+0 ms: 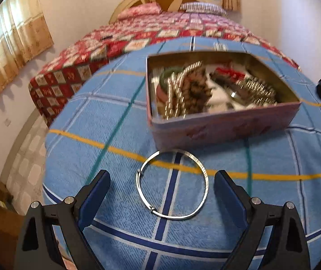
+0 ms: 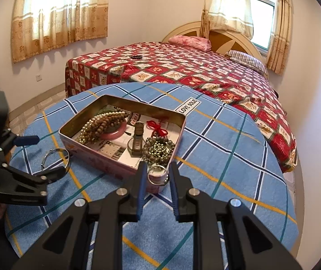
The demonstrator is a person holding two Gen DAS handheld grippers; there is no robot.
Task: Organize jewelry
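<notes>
A pink tin box (image 1: 223,126) (image 2: 106,166) stands open on a blue checked cloth, holding bead strings, a pink bangle (image 2: 113,132), a watch (image 2: 138,139) and a red cord. A thin silver bangle (image 1: 171,184) (image 2: 55,160) lies flat on the cloth in front of the box. My left gripper (image 1: 162,186) (image 2: 45,155) is open, its fingers on either side of that bangle, just above the cloth. My right gripper (image 2: 157,175) is shut on a small silver ring (image 2: 158,176), held at the box's near corner.
The round table (image 2: 227,157) with the blue cloth stands against a bed (image 2: 182,67) with a red patterned cover. A white label (image 2: 188,106) lies on the cloth behind the box. Curtained windows are on the walls. The table's edge drops off at the left.
</notes>
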